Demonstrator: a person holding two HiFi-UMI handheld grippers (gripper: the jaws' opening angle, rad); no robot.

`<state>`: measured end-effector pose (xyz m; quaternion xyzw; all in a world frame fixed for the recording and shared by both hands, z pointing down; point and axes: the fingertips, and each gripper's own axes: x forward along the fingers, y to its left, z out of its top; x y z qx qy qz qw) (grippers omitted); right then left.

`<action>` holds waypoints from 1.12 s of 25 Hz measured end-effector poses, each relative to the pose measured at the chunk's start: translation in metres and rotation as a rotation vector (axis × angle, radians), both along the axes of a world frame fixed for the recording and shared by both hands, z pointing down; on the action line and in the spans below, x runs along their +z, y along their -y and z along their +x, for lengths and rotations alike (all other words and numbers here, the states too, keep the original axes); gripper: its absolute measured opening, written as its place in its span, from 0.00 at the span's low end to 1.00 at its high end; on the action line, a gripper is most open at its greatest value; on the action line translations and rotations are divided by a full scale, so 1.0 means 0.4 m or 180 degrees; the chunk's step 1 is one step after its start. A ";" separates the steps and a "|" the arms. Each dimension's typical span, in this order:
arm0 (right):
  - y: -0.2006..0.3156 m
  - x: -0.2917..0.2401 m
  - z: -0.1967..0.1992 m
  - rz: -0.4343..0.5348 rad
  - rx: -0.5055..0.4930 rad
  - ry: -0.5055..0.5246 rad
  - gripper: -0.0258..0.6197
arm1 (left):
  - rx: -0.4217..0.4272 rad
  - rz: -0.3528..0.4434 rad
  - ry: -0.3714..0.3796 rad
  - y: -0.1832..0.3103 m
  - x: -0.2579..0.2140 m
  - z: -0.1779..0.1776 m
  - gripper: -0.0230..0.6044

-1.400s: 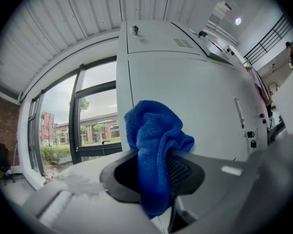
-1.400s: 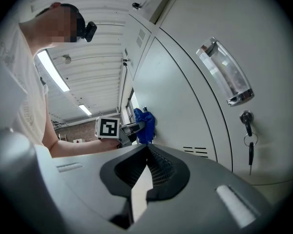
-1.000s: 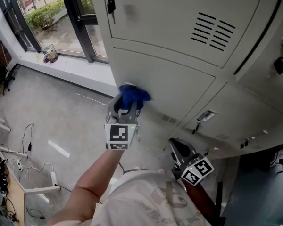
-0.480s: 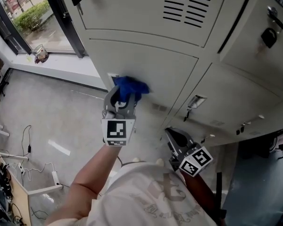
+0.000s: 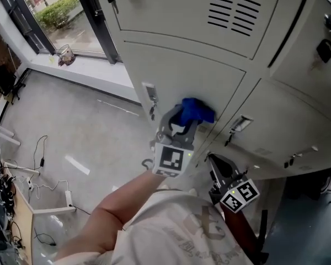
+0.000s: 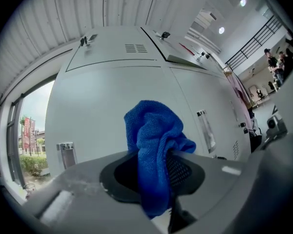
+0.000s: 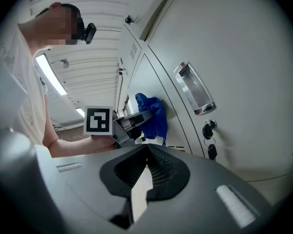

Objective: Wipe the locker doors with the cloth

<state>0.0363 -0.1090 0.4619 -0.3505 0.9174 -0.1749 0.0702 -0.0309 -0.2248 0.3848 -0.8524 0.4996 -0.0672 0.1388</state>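
Grey locker doors (image 5: 188,73) fill frame; window (image 5: 55,12) at 11 o'clock. L gripper (image 5: 183,120) jaws clenched on blue cloth (image 5: 196,110), cloth touching lower door, mid-frame. R gripper (image 5: 220,171) jaws together, empty, at 5 o'clock.

Our left tool (image 6: 154,177) grips the blue cloth (image 6: 154,130), bunched up w/ the grey locker door (image 6: 97,106) behind it; latch (image 6: 67,152) at left, window (image 6: 31,140) beyond.
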 end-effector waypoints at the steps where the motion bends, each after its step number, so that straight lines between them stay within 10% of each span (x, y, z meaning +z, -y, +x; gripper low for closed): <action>1: -0.002 -0.001 0.003 0.0012 -0.0012 0.0000 0.05 | 0.0011 0.0005 0.0014 -0.005 -0.001 0.012 0.22; 17: -0.029 0.026 0.112 -0.0045 -0.0198 -0.0055 0.05 | 0.0353 -0.0010 0.0083 -0.061 0.063 0.214 0.23; 28: -0.040 0.034 0.047 -0.0088 -0.0350 -0.0072 0.05 | -0.0203 -0.0129 0.0247 0.005 0.078 0.022 0.23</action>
